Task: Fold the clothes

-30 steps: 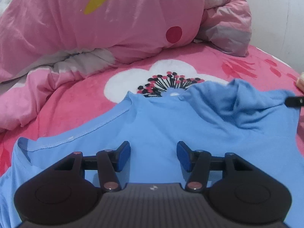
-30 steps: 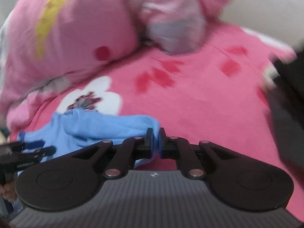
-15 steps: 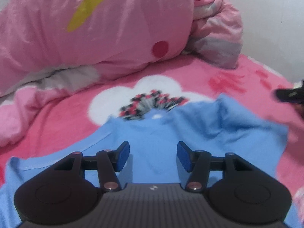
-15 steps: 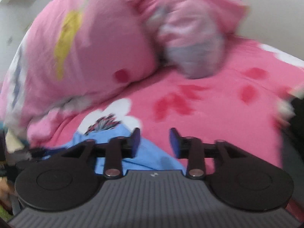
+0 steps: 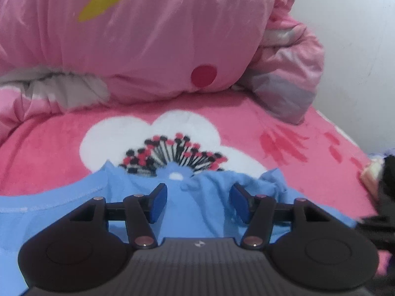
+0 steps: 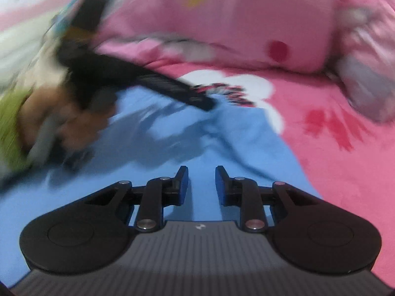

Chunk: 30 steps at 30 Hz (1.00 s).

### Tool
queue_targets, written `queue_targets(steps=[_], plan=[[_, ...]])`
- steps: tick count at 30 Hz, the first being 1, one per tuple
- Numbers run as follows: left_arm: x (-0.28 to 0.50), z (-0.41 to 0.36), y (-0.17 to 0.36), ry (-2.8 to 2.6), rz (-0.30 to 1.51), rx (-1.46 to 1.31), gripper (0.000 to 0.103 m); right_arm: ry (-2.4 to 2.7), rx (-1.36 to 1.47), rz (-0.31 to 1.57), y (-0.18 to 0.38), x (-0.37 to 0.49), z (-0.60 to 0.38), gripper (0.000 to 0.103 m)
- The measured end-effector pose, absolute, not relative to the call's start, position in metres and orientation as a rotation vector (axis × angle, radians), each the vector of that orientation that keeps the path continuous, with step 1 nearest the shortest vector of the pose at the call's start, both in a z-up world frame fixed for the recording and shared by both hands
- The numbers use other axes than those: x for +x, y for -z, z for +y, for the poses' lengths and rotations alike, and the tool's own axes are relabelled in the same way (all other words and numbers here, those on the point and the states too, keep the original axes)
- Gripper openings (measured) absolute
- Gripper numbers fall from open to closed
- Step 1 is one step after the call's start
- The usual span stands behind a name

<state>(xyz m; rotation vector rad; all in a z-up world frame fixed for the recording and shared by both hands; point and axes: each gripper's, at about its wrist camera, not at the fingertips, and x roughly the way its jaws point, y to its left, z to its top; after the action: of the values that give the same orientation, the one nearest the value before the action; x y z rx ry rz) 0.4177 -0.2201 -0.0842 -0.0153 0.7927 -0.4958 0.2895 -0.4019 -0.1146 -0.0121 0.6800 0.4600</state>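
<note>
A light blue T-shirt (image 5: 197,204) lies on the pink bedspread, its collar toward the pillows and one sleeve folded inward. My left gripper (image 5: 198,203) hovers open just above the shirt near the collar, nothing between its fingers. In the right wrist view the same shirt (image 6: 172,148) spreads under my right gripper (image 6: 201,185), which is open over the fabric. The left gripper (image 6: 172,86) appears there too, blurred, held by a hand (image 6: 74,113) at the left.
A pink bedspread (image 5: 308,172) with a white flower print (image 5: 153,138) covers the bed. A bunched pink duvet (image 5: 148,37) and pillow (image 5: 288,81) pile up at the back. A white wall (image 5: 358,37) stands at the right. A green sleeve (image 6: 9,123) shows at the far left.
My right gripper let go of the shirt's sleeve, opened, and swung left over the shirt body. The sleeve now lies folded inward. My left gripper shifted forward toward the collar.
</note>
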Motion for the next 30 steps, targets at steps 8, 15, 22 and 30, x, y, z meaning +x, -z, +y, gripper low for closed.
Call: queue_targets(steps=[8,15,22,30], plan=[[0.408,-0.227,0.101,0.472,0.730,0.052,0.059,-0.347,0.184,0.639,0.103,0.335,-0.452,0.039],[0.407,-0.215,0.107,0.495,0.703,-0.015,0.060,-0.377,0.163,0.727,0.133,0.377,-0.446,0.039],[0.408,-0.207,0.110,0.523,0.695,-0.076,0.062,-0.455,-0.005,0.703,0.127,0.366,-0.426,0.038],[0.410,-0.197,0.114,0.551,0.695,-0.152,0.063,-0.437,0.002,0.754,0.131,0.385,-0.423,0.010]])
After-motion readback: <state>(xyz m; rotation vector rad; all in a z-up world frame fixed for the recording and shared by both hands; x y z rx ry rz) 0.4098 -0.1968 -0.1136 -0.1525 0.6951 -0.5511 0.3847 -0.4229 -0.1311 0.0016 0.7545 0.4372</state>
